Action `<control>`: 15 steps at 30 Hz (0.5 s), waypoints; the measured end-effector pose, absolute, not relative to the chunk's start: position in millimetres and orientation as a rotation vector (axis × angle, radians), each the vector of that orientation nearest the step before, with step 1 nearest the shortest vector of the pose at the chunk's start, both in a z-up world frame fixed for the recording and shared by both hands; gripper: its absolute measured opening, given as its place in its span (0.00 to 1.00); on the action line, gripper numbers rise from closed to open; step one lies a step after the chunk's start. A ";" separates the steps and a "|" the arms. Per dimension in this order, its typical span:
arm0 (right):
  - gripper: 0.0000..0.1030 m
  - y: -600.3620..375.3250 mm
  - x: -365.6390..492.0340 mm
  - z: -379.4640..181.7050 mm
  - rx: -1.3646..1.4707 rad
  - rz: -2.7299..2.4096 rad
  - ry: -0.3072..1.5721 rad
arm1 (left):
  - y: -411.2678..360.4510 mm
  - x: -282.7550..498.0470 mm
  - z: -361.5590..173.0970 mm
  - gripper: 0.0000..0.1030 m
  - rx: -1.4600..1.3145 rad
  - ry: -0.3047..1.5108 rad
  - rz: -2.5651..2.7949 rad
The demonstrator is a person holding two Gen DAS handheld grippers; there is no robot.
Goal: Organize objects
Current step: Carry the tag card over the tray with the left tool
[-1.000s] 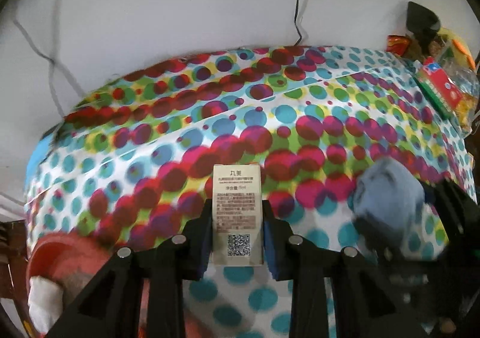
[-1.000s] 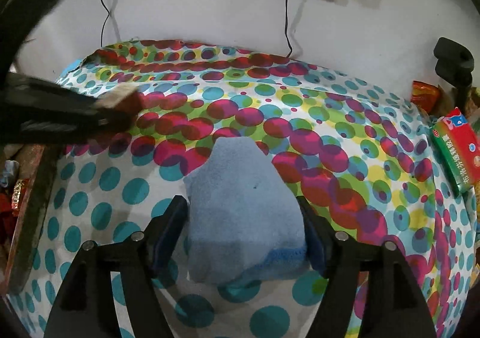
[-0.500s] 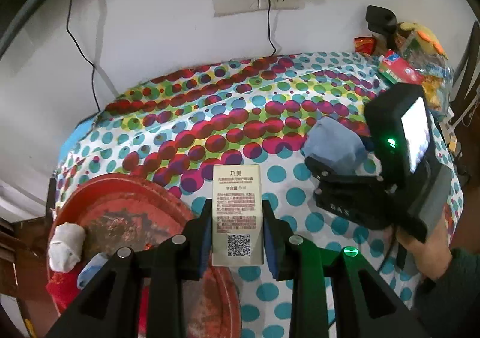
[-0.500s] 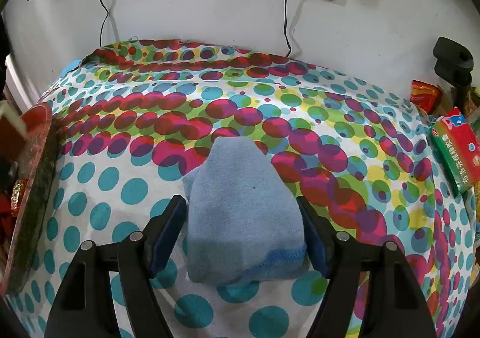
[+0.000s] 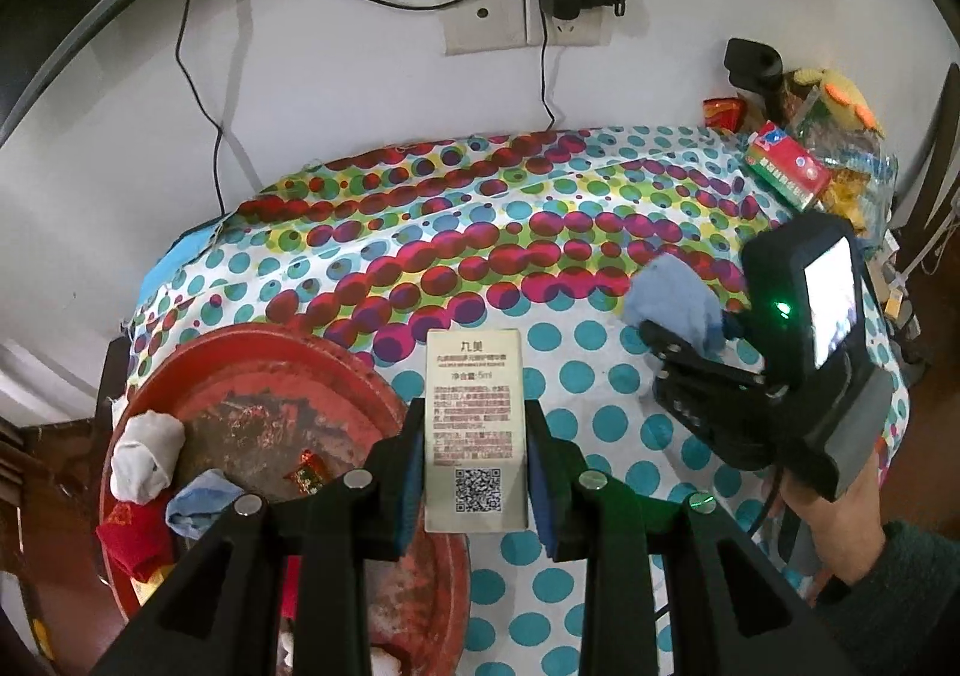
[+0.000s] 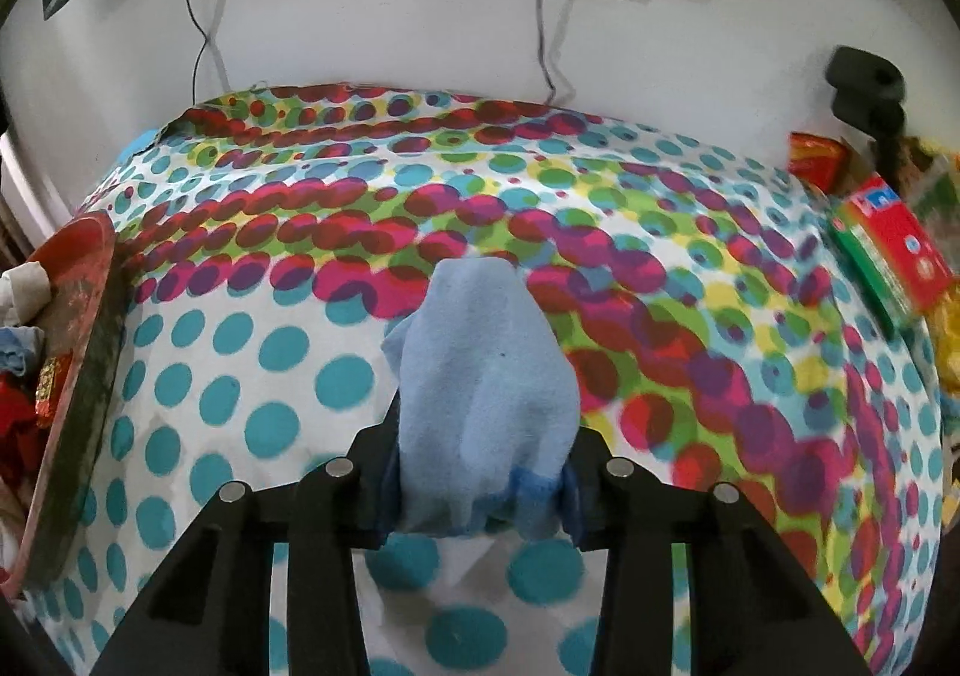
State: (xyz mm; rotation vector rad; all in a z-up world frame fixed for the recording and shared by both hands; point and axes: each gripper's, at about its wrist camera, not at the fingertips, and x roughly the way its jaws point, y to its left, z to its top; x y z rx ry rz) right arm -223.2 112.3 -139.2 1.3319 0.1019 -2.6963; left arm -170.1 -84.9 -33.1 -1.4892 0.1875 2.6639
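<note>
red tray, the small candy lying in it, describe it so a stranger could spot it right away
Find the round red tray at the left edge of the polka-dot tablecloth. On its worn floor lies a small candy, apart from the white cloth bundle and blue rag: the only shiny red wrapper.

Black angular fingers [image 5: 396, 472] with blue pads and silver screws are showing; the right gripper [image 5: 678, 340] is glowing green, gripped by a dark-green-sleeved hand [image 5: 834, 532].
</note>
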 end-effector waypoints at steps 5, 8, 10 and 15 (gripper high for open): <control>0.38 117.4 -215.3 -140.9 1.325 -2.734 0.132 | -87.3 -165.2 -31.9 0.29 -1.498 0.172 2.660; 0.39 116.2 -215.6 -141.4 1.329 -2.742 0.148 | -88.5 -160.8 -27.4 0.29 -1.484 0.152 2.661; 0.40 116.4 -215.5 -141.6 1.329 -2.742 0.148 | -89.0 -157.3 -23.6 0.29 -1.472 0.146 2.663; 0.40 116.3 -215.4 -142.4 1.329 -2.742 0.144 | -96.0 -150.5 -14.8 0.29 -1.450 0.135 2.684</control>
